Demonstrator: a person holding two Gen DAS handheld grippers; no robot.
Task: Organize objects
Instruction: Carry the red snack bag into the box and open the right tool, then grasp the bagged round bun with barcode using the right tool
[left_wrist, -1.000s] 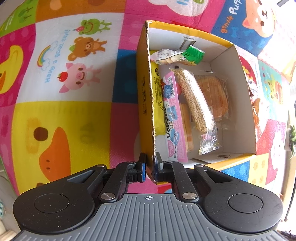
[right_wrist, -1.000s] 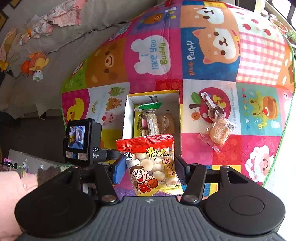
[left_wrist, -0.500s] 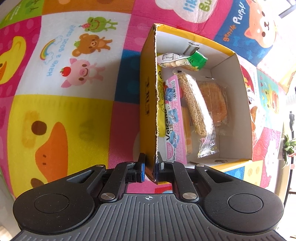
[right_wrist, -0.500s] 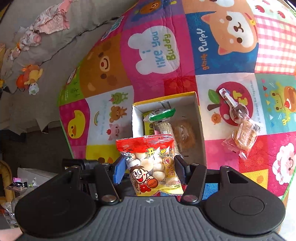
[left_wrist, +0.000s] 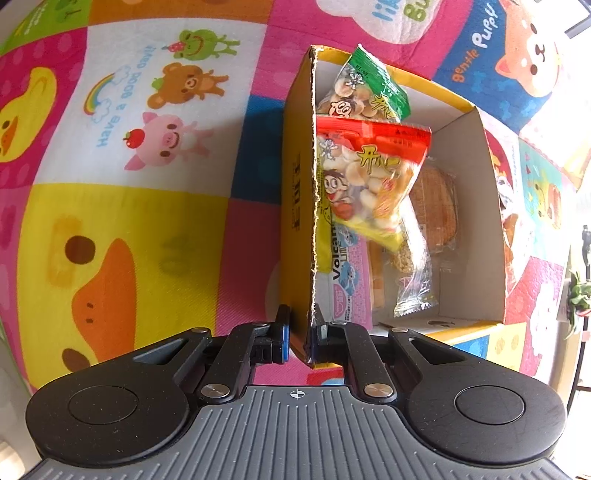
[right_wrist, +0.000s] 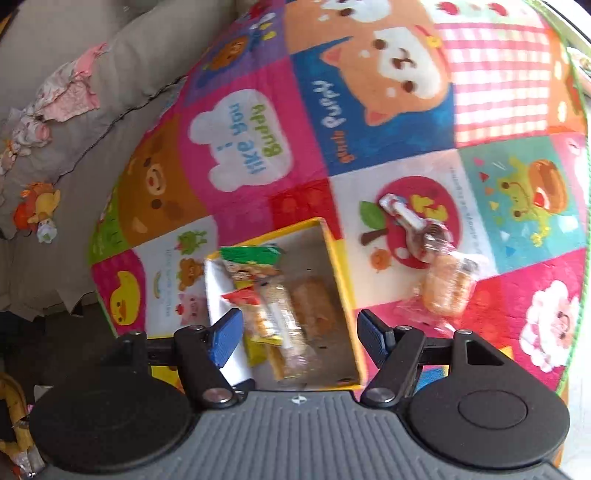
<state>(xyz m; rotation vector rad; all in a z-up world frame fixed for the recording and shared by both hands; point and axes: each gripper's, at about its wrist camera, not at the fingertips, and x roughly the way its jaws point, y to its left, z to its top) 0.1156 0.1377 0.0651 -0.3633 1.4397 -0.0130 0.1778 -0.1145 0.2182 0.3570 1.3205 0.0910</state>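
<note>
Red snack bag (left_wrist: 369, 177) has dropped from opening right hand-held gripper (right_wrist: 301, 338) into box (left_wrist: 476, 221)

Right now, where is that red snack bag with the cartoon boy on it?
In the left wrist view, the red snack bag is inside the yellow box, against its left wall, just below the green snack bag and overlapping the sesame bar.

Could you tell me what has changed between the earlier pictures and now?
The right gripper has let go of the red snack bag: its jaws are opening with nothing between them, and the bag now lies in the yellow box, below the green snack bag. The left gripper stays clamped on the box wall, and two wrapped snacks remain on the mat.
</note>
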